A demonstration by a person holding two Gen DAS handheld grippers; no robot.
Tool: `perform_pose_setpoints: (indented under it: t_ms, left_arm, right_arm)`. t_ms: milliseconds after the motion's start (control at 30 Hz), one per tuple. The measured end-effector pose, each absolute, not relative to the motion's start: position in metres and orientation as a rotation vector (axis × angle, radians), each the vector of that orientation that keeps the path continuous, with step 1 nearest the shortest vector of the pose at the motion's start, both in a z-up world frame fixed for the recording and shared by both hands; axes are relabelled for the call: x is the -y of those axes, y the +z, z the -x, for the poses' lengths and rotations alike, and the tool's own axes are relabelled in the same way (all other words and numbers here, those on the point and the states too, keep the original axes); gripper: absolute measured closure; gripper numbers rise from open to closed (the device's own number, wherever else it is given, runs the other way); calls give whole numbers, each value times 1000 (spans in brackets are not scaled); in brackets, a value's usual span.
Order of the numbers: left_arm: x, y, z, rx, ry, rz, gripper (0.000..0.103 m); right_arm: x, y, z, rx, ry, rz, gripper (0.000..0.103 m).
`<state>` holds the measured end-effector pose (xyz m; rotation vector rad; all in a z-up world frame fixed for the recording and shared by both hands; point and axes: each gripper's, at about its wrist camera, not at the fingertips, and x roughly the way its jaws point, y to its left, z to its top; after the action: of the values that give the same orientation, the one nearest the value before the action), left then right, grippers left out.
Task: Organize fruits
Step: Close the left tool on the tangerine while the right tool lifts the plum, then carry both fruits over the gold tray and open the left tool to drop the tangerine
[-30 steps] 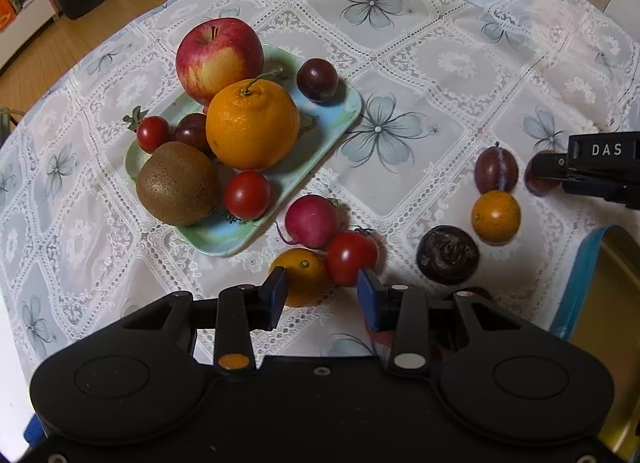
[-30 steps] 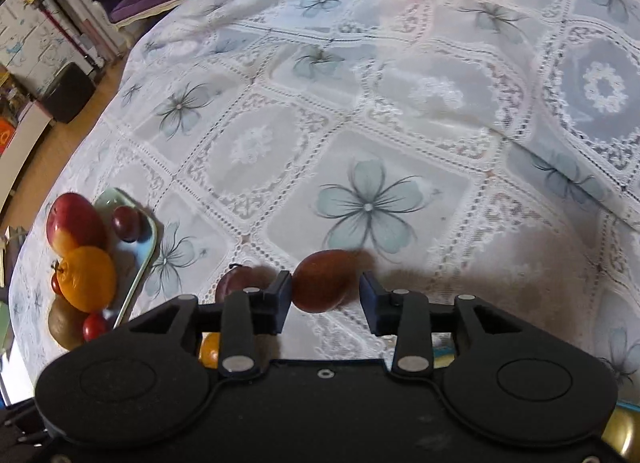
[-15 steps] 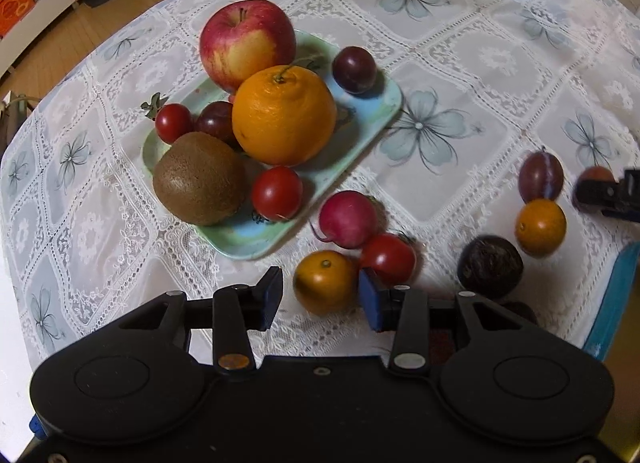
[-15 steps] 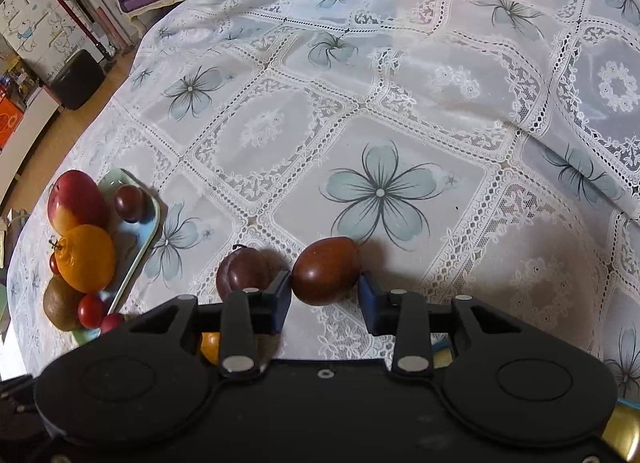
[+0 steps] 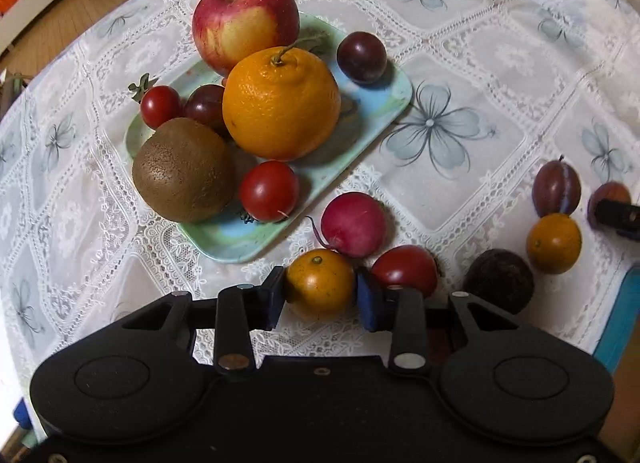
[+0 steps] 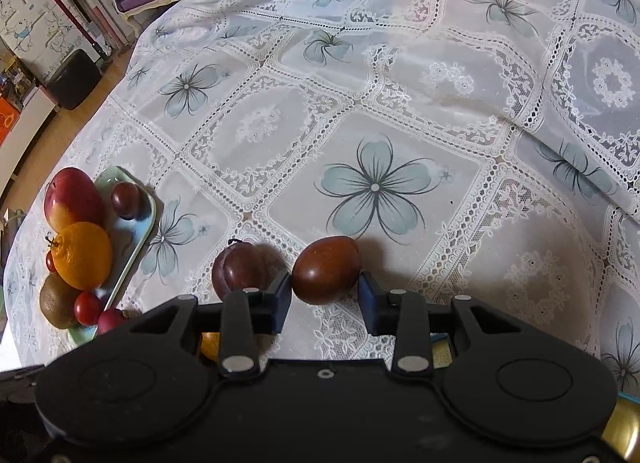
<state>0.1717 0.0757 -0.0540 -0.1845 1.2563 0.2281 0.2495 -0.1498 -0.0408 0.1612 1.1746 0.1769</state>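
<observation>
1. The left gripper (image 5: 320, 293) points steeply down at the lace tablecloth (image 5: 460, 43), its jaws straddling a small orange (image 5: 320, 285). The left pad looks to touch the fruit's side; the right pad sits at its other side, though I cannot be sure it is pressing yet.
2. That small orange lies just off the near corner of the tray (image 5: 394, 103), on the cloth, touching a red radish (image 5: 353, 224) behind it and just beside a tomato (image 5: 405, 270).
3. On the tray are an apple (image 5: 245, 21), a big orange (image 5: 281, 103), a kiwi (image 5: 183, 169), a dark plum (image 5: 361, 57), a second dark plum (image 5: 205, 105) and two cherry tomatoes (image 5: 269, 191).
4. Well away from the tray, on the side opposite the kiwi, lie a dark wrinkled fruit (image 5: 499, 286), another small orange (image 5: 553, 243) and a purple plum (image 5: 556, 187).
5. The right gripper (image 6: 324, 297) has just been narrowing its jaws around a brown egg-shaped fruit (image 6: 326, 269). The left pad is against it, while a thin gap seems to remain at the right pad, so it is not yet firmly pinched.
6. This brown fruit rests on the cloth, far from the tray, just beside the purple plum (image 6: 236, 273).
</observation>
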Motion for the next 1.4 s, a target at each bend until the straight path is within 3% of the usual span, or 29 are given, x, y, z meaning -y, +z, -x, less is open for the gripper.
perform_pose_setpoints:
  t_ms: [333,367,433,533,567,600,633,1000,1267,1400]
  left_arm:
    - [-56,-4,-143,-1124,94,237,58]
    - [-51,2,-140,-1112,81,226,58]
    - [-41,14,-132,-1086,71,215,58]
    - [-27,23,-111,-1063,44,221,58]
    - [-21,23,-102,-1067,18,216,58]
    - [-16,21,-94,-1073,-7,212,58]
    - [-10,18,-85,-1082,-26,210,58]
    - [22,7,-36,-1083,-128,143,58]
    - [15,7,-33,-1061,-155,168,58]
    - [15,10,-30,-1053,-169,180,58]
  right_arm:
    - [156,-24,-246,-1156,186,-175,74]
    - [158,-19,-244,-1147,185,-178,77]
    - [160,-9,-240,-1131,185,-183,101]
    - [162,7,-233,-1104,173,-186,97]
    - [164,11,-231,-1089,163,-199,89]
    - [164,14,-230,-1078,149,-208,73]
    - [164,15,-230,-1076,146,-203,70]
    - [128,-24,-238,-1257,180,-113,70]
    - [109,-47,-258,-1334,186,-97,59]
    - [106,-52,-260,-1340,196,-77,64]
